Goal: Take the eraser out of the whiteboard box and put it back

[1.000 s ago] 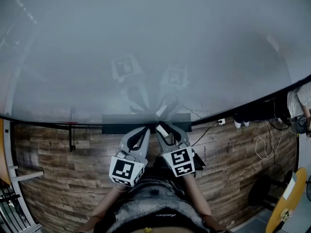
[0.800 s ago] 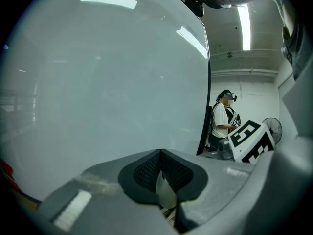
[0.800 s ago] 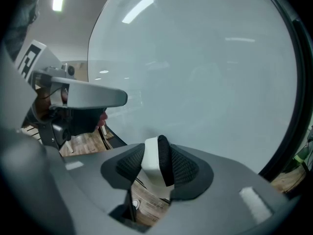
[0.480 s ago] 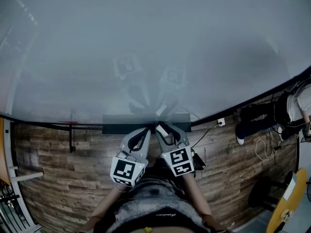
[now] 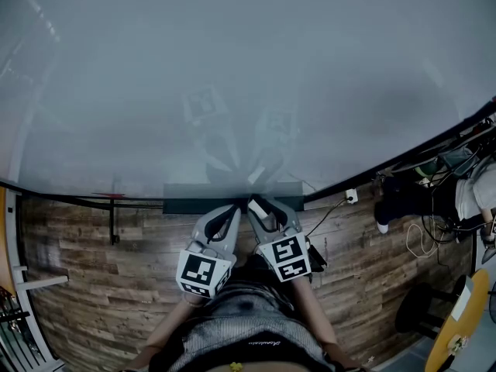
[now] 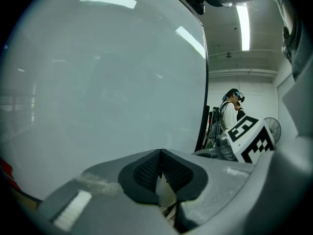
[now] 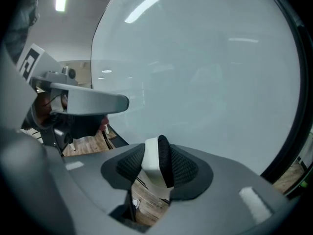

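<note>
Your left gripper [image 6: 160,155] has its fingers clenched tip to tip with nothing in them, and it's parked low in front of the whiteboard [image 5: 248,76], just left of the other one. The dark box [image 5: 186,205] sits along the board's bottom edge, and both grippers point at its middle. Your right gripper [image 5: 260,204] is grasping the eraser [image 7: 150,166], white body and black felt squeezed between the pads, standing upright. From the head view the eraser is right at the box's front edge, but honestly can't tell if it's inside or just above it.
</note>
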A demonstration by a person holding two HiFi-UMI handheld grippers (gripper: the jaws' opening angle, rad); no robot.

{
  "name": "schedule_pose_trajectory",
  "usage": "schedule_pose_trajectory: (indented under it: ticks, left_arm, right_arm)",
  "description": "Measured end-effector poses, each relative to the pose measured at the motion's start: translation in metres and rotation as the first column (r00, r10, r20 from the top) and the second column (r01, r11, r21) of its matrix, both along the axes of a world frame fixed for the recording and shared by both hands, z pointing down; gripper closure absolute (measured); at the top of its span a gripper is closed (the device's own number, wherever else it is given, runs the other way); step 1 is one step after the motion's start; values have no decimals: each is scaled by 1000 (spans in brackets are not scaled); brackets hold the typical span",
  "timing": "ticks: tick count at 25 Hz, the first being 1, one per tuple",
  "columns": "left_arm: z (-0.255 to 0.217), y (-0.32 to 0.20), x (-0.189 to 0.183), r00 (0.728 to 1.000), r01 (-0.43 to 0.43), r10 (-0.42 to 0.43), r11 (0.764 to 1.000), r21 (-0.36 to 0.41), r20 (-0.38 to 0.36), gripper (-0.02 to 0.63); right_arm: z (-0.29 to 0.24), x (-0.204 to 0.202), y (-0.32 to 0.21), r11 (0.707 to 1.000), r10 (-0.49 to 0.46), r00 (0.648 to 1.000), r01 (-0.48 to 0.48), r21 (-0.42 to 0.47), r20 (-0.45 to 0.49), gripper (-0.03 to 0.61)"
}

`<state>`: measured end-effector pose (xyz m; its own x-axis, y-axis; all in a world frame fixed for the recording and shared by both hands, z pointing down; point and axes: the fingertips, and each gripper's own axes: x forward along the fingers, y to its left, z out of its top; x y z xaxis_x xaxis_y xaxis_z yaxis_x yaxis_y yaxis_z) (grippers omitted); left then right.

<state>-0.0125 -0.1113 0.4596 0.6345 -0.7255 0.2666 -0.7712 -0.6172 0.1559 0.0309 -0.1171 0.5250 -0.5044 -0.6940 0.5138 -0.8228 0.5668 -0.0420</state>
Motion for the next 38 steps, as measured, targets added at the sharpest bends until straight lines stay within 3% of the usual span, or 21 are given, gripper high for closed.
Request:
schedule_pose_trajectory:
  ticks: [38]
  left_arm:
    - [-16,11,-13,998,58,-58,997,44,-11,612]
  right_arm:
    - [-117,-8,19,986,-99,995,95,135,18,417]
